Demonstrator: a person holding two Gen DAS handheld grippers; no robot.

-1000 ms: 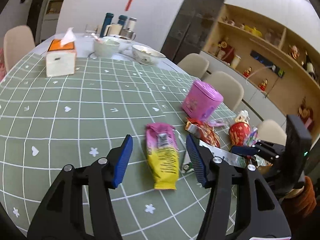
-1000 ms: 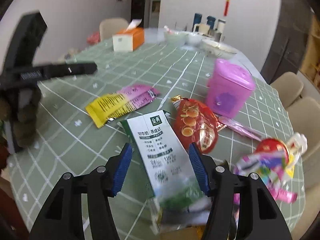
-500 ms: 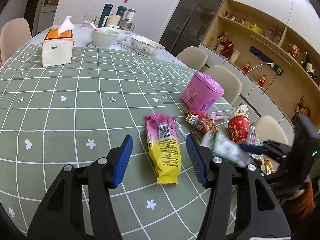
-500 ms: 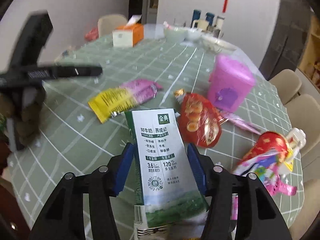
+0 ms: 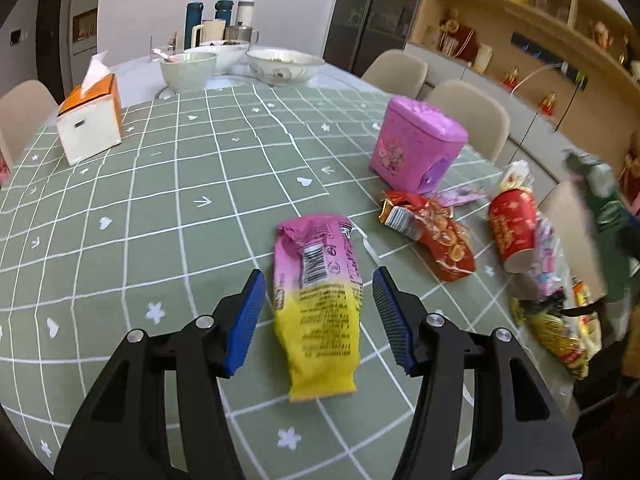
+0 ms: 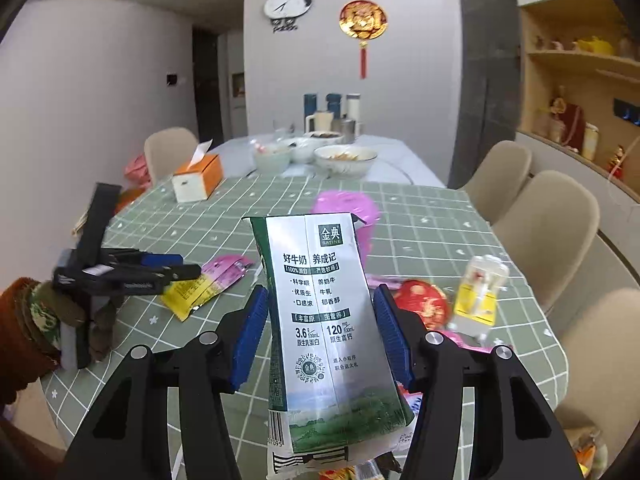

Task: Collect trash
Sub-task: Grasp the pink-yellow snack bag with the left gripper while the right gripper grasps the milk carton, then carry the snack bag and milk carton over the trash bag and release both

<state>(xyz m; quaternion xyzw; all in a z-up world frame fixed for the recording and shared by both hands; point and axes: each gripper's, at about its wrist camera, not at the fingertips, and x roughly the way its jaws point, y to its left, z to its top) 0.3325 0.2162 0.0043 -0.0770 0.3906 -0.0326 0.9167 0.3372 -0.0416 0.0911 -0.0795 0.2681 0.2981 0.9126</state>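
Compared with one second earlier, the milk carton [image 6: 328, 320] is seen raised off the green checked tablecloth [image 5: 160, 208] and stood nearly upright between the blue pads of the right gripper [image 6: 320, 336], which is clamped on its sides, while the left gripper [image 5: 318, 316] is seen brought closer over the pink-and-yellow snack packet [image 5: 316, 300], jaws apart and nothing gripped. Only in the right wrist view are the panda wall clock [image 6: 287, 2] at 12 o'clock and the gloved left hand [image 6: 68, 316] at 9 o'clock shown. Only in the left wrist view is the red snack wrapper [image 5: 436, 236] shown whole at 2 o'clock, below the pink bin [image 5: 416, 148].
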